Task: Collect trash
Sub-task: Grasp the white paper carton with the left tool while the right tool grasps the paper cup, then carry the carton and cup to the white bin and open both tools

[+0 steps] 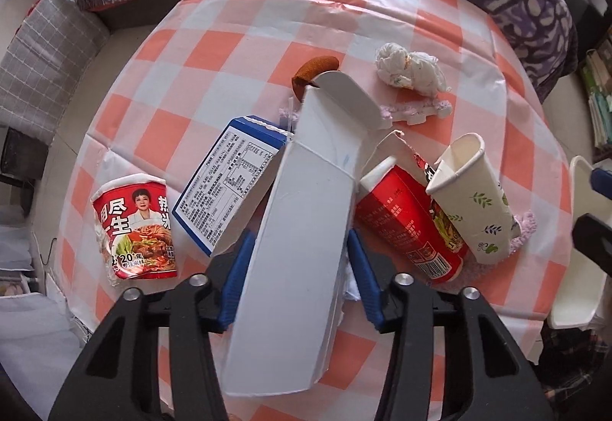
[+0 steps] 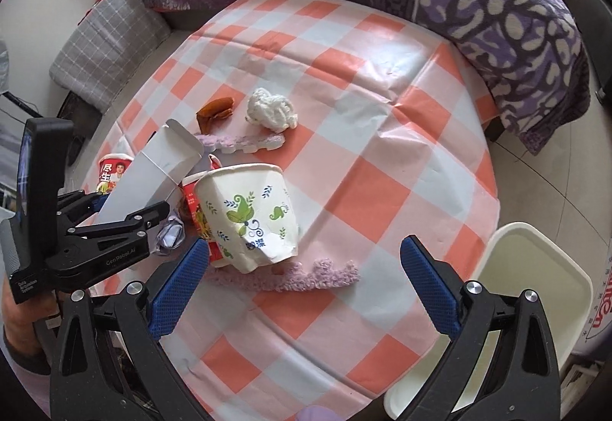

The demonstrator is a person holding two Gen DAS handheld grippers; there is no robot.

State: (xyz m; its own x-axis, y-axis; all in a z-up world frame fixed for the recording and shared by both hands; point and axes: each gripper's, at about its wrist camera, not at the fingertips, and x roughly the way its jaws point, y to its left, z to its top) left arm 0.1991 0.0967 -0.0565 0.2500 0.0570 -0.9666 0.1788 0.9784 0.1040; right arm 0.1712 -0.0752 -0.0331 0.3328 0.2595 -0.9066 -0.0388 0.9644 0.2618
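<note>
Left gripper (image 1: 294,260) pinched the white carton (image 1: 302,214) mid-body, tilted clear of the checked tablecloth (image 2: 382,161), likely bound for the white bin (image 2: 528,291). Right gripper (image 2: 306,287) hung spread, empty, near the crushed paper cup (image 2: 248,214).

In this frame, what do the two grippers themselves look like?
Both are black angular linkage frames with silver pivot bolts and blue textured pads on the fingers. The right gripper shows this close up. In its view, the left gripper carries white "GenRobot.AI" lettering on its side, a small white label on the handle, and a black upright block with a screen.
</note>
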